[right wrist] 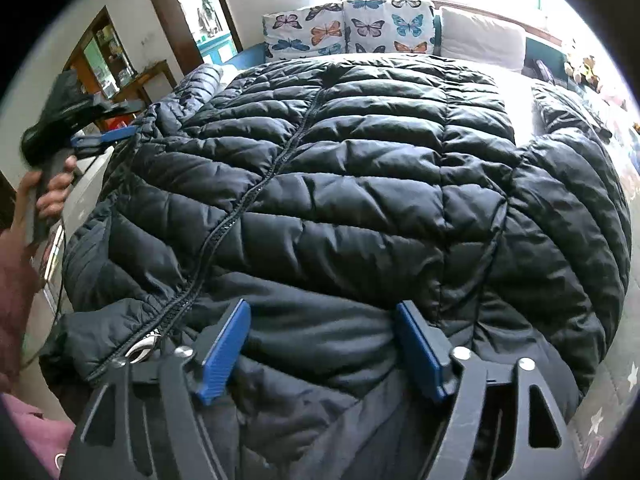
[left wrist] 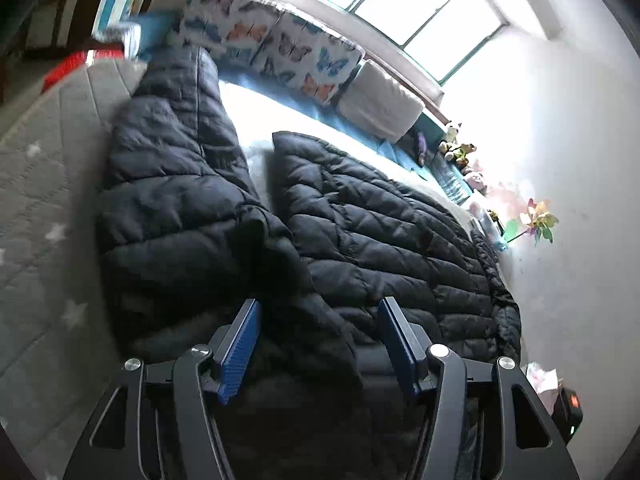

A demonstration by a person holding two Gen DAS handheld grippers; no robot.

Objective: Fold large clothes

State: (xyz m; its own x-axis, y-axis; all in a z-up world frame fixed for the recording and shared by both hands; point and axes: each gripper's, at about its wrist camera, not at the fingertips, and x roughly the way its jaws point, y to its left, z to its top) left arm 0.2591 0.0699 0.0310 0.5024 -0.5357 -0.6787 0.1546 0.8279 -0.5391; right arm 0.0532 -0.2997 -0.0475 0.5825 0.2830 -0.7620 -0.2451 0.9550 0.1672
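The jacket (right wrist: 340, 184) lay spread on the bed (left wrist: 44, 200). Both the left gripper (left wrist: 318, 312) and right gripper (right wrist: 322, 316) hovered over the jacket, jaws spread.

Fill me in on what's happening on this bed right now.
A person holding a gripper in each hand is folding a black puffer jacket spread front-up on the bed, zipper closed. Both grippers are open and grip nothing. The right gripper sits at the jacket's near edge, fabric lying between its fingers. The left gripper hovers at the jacket's side, near one sleeve. No fold shows on the body. Butterfly pillows line the far end.
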